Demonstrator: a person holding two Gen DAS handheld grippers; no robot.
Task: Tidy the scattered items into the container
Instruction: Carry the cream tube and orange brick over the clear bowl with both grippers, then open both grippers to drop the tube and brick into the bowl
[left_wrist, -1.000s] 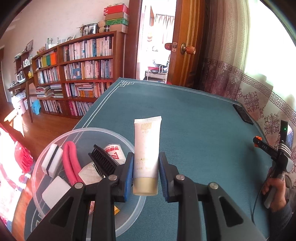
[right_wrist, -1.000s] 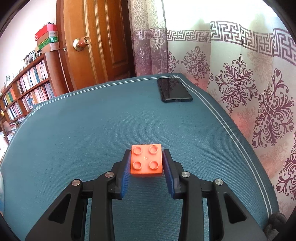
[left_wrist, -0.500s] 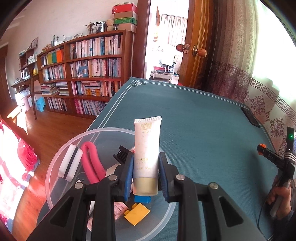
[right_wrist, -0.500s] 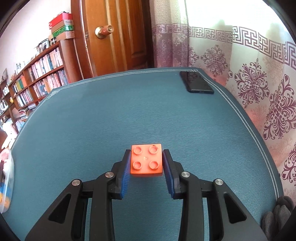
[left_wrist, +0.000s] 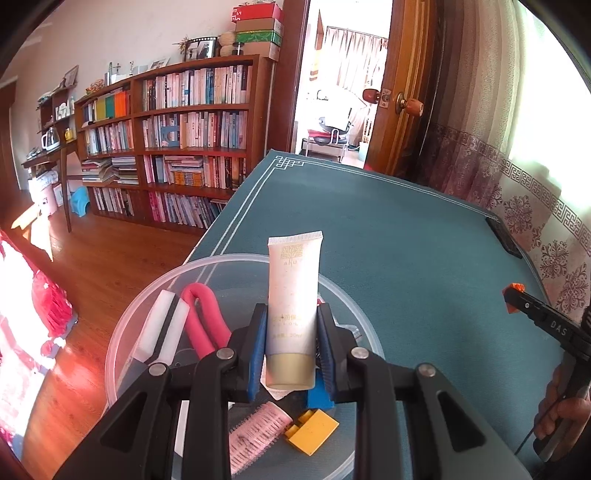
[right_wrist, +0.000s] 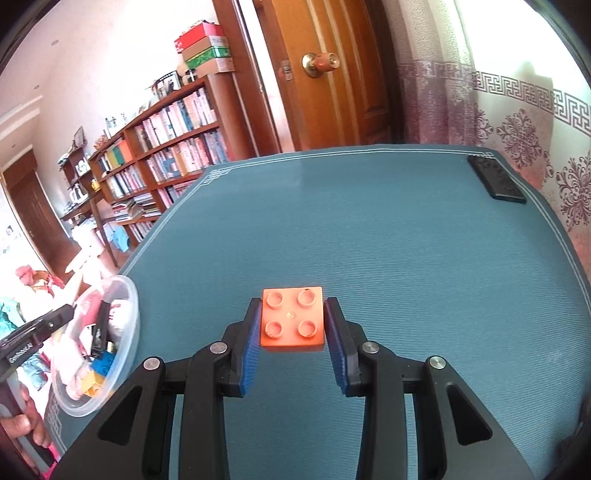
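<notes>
Left wrist view. The left claw (left_wrist: 291, 347) is closed on a white tube (left_wrist: 293, 295) with a gold cap, gripped low on its body, cap end toward the camera. The tube is held above the clear round container (left_wrist: 147, 295), which stands at the left edge of the desk (left_wrist: 406, 240), near its front corner. Already inside: a pink looped item (left_wrist: 203, 317), a white block with a dark stripe (left_wrist: 162, 328), a pink hair roller (left_wrist: 255, 432), a yellow brick (left_wrist: 312, 430) and a blue brick (left_wrist: 317, 398). Finding: the step in hand is the deposit of the tube. The next move calls for lowering slightly and opening the jaws so the tube drops within the rim, not onto it.

Right wrist view. The right claw (right_wrist: 292, 332) is clamped on an orange four-stud brick (right_wrist: 291, 323), studs up, held over the middle of the desk, well apart from the container (right_wrist: 125, 332) at the left edge. A dark phone (right_wrist: 495, 179) lies near the far right corner; whether it belongs to the tidy cannot be told. Finding: the brick is in transit. Its next move calls for carrying it leftward to the container, keeping clear of the left claw working there, then releasing over the opening.
</notes>
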